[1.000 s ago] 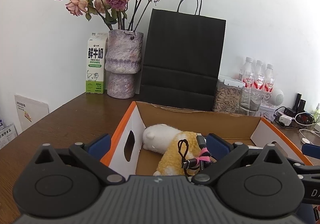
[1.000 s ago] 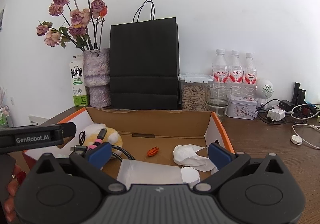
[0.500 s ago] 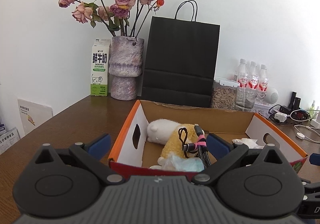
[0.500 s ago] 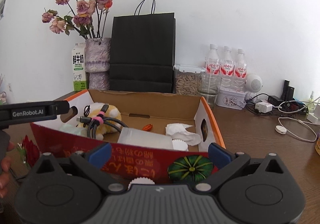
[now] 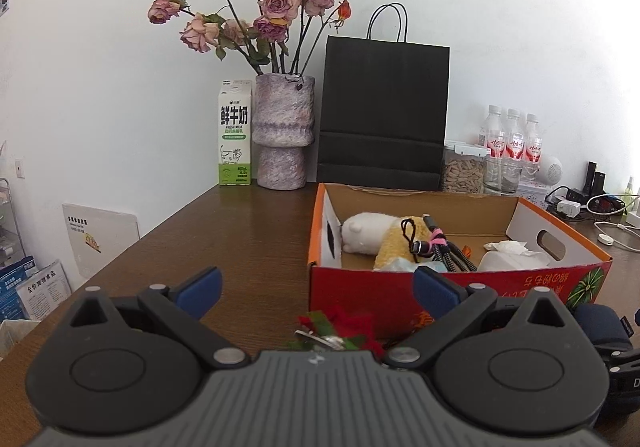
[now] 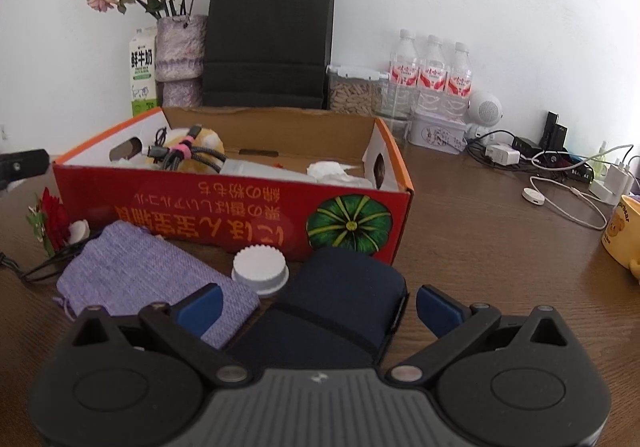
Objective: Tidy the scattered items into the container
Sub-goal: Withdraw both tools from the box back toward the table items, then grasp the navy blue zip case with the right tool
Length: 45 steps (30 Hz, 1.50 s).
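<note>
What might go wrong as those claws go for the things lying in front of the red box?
The right gripper, open, straddles the dark blue case; the white cap and purple pouch lie close by and may get nudged. The pouch's drawstring trails toward the red flower and might snag it.

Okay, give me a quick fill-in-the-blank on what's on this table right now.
1. The white cap sits between the purple pouch and the ____ case.
2. The box front shows a green ____.
3. The cable bundle lies on the plush toy ____ the box.
4. Both grippers, left and right, are ____.

Answers: navy; pumpkin; inside; open
</note>
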### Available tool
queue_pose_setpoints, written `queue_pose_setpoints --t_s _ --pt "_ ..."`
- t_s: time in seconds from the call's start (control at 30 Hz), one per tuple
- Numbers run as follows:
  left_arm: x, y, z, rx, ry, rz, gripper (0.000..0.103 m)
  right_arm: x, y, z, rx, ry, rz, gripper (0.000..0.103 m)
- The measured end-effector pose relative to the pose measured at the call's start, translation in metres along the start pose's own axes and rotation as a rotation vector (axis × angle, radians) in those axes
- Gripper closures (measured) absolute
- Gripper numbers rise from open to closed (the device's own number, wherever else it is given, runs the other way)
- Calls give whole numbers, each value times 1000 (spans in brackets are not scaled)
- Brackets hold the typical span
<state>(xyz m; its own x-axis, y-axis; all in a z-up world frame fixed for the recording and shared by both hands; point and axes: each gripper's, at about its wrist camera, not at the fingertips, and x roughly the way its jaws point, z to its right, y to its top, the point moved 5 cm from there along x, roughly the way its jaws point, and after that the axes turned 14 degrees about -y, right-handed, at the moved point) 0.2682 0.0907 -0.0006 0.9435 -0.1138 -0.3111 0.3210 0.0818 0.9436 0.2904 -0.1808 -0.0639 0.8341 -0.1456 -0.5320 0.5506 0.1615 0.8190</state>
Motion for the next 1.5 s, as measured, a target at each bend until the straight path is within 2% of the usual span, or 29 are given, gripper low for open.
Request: queue_pose_setpoints --t_s 0.13,0.43,0.53,0.57,0.6,0.77,1.1,1.37,1.43,1.47,1.5 --pt "-16 -5 -14 -8 27 -15 0 8 -3 4 18 -29 -50 0" --pt "-38 -15 -38 -44 63 -43 0 20 -6 10 98 14 -122 1" --pt "-41 -19 -39 -44 62 -56 0 19 -7 10 97 13 -118 2" --pt "-42 -21 -38 -41 62 -61 0 19 -8 10 98 21 -116 5" --pt "-42 -22 -38 -39 63 -66 0 18 -8 10 102 41 -117 13" --pt "-42 -28 -38 -41 65 -87 0 12 -11 13 104 86 -115 23" --pt "-42 -30 -32 -33 53 -103 0 5 -17 24 -18 166 -82 23" --pt "-37 -31 -25 -30 44 -113 0 11 -15 16 7 110 -92 21" --pt "-36 -31 -23 -27 43 -118 0 12 -14 14 11 103 -90 23" --pt "-35 -31 -22 -26 41 -120 0 12 -13 13 16 101 -85 30" --pt "-34 -31 -22 -25 39 -122 0 11 -13 13 20 103 -85 31"
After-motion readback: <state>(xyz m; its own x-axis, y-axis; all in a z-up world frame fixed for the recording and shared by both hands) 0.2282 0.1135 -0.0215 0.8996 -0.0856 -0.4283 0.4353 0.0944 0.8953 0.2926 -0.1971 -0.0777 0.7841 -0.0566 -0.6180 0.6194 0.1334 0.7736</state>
